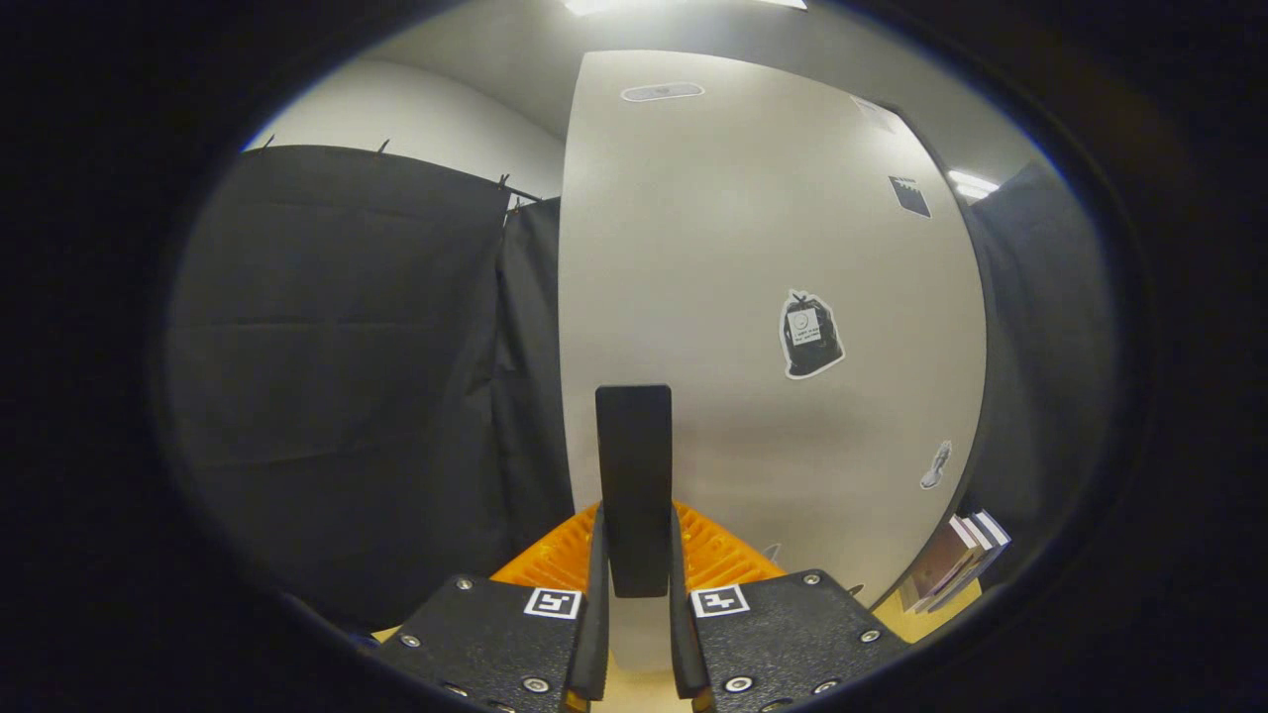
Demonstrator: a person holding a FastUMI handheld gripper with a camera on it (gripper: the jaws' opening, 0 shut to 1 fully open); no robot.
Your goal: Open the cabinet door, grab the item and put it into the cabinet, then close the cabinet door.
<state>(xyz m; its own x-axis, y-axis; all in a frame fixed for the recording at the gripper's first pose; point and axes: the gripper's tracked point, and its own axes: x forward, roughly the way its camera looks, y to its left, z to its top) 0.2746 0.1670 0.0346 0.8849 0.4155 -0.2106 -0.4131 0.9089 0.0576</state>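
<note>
Though swung edge-on, handle [634, 485] upright on the cabinet door [753, 297], fingers [598, 594] clamped around it.

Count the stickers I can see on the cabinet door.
5 on the cabinet door: oval one at top, two dark near the right edge, a bag-shaped one mid-door, a small one lower right. Gripper grips the handle.

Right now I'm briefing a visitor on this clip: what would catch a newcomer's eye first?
The dark upright handle clamped between the gripper fingers, close in front. Behind it looms the pale cabinet door, with a black bag-shaped sticker on it to the handle's right.
</note>
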